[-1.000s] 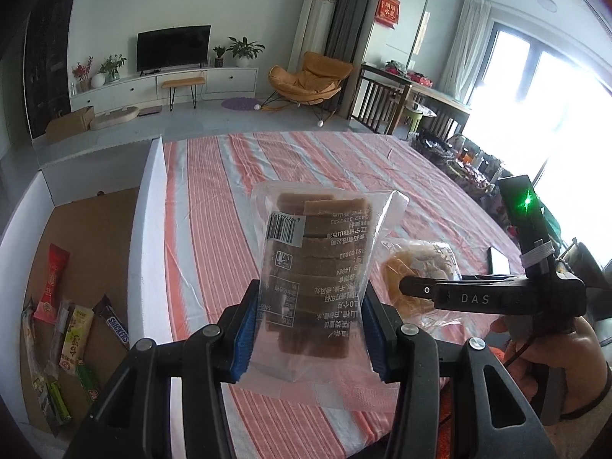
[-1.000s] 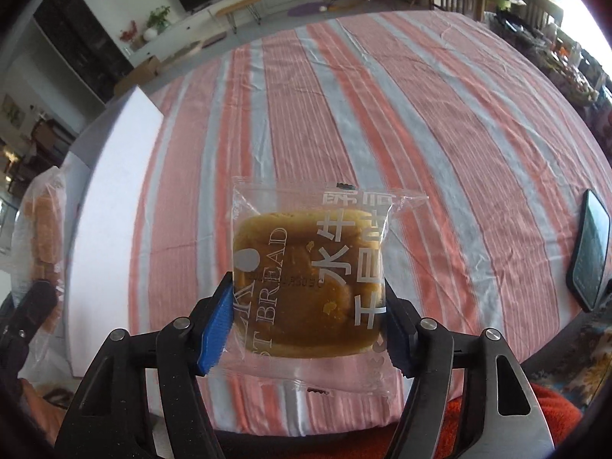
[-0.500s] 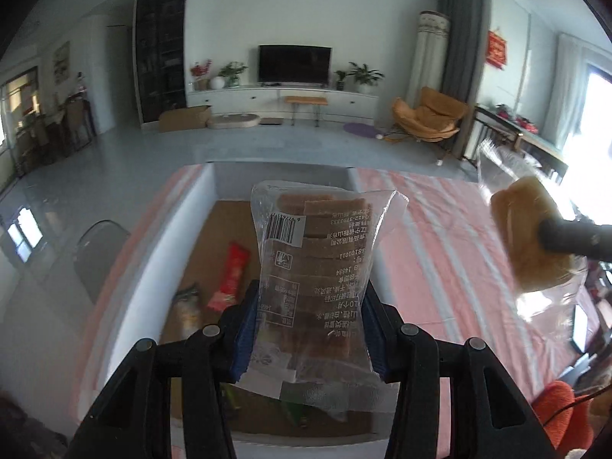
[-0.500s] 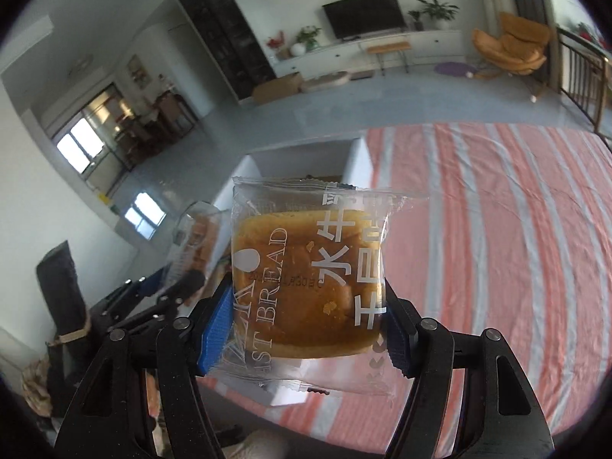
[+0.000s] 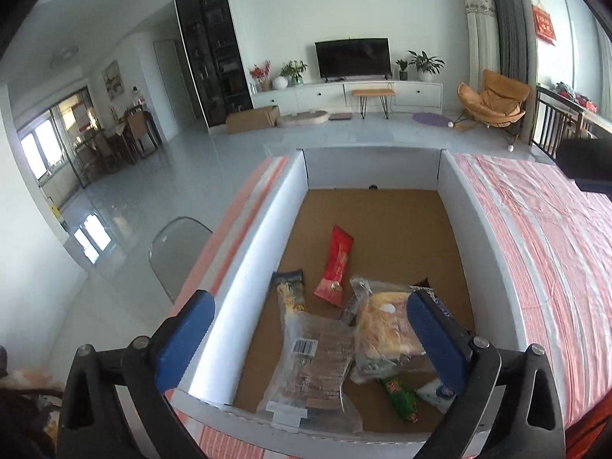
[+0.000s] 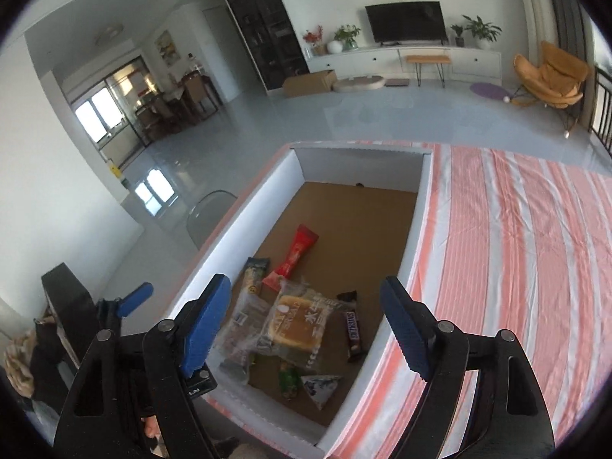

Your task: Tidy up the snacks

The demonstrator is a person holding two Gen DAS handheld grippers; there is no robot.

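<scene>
Both tongs, left (image 5: 306,338) & right (image 6: 302,329), are opening w/ nothing between them now: biscuit pack (image 5: 313,367) & bread bun (image 6: 296,325) have dropped into the white box (image 5: 244,267), lower centre of frame, so two more snacks sorted.

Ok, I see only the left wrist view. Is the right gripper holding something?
Observer: No. The right gripper is opening and nothing is between its pads. The bread packet lies in the box below it.
Operator: Something dark is half hidden behind that packet in my view. What is it?
Observer: A Snickers bar, lying flat on the box floor beside the bread packet.
</scene>
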